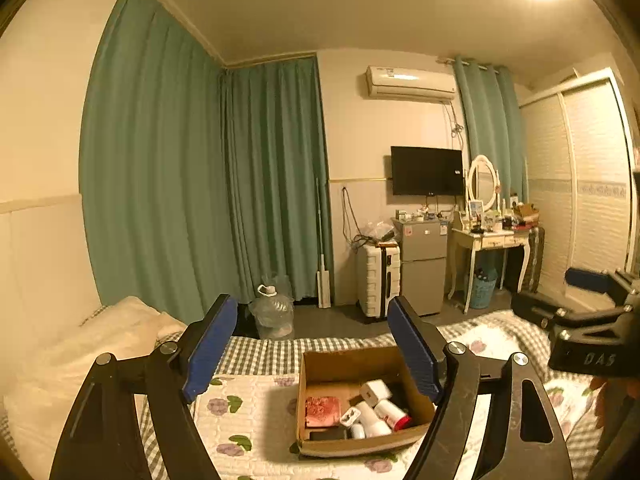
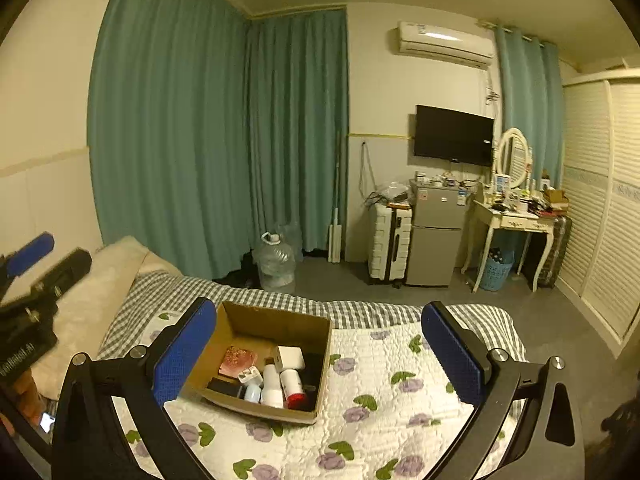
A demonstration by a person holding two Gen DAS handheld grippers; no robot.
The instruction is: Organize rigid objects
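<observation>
Cardboard, open-topped and brown, forms the box (image 2: 256, 356) that sits on the floral quilt (image 2: 384, 420) of the bed, and it holds the task's rigid objects in a loose heap. Visible inside are a pink patterned case (image 2: 238, 360) lying flat at the left, a white charger block (image 2: 289, 357) toward the back, a white plug adapter (image 2: 250, 378), a white bottle (image 2: 273, 388) lying on its side, a red-capped white bottle (image 2: 293, 390) beside it, and a dark flat item (image 2: 224, 387) at the near left corner. The two bottles lie touching along their lengths.

Both tools hover above the bed, clear of the box. The left gripper (image 1: 312, 344) has its fingers spread wide with nothing between them; the right gripper (image 2: 320, 348) is likewise spread and empty. No object outside the box is in view.

Judgement: the step in hand appears to be an approach to the box for a first pick. A sound execution would lower one gripper vertically over a single item, keeping the blue pads (image 2: 186, 350) inside the box walls. The charger block, standing proud of the rest, looks the easiest first grasp. The bottles are round and may roll; they are best pinched across the body, not the cap. The other gripper could steady the cardboard wall, since the soft quilt may let the box shift.
</observation>
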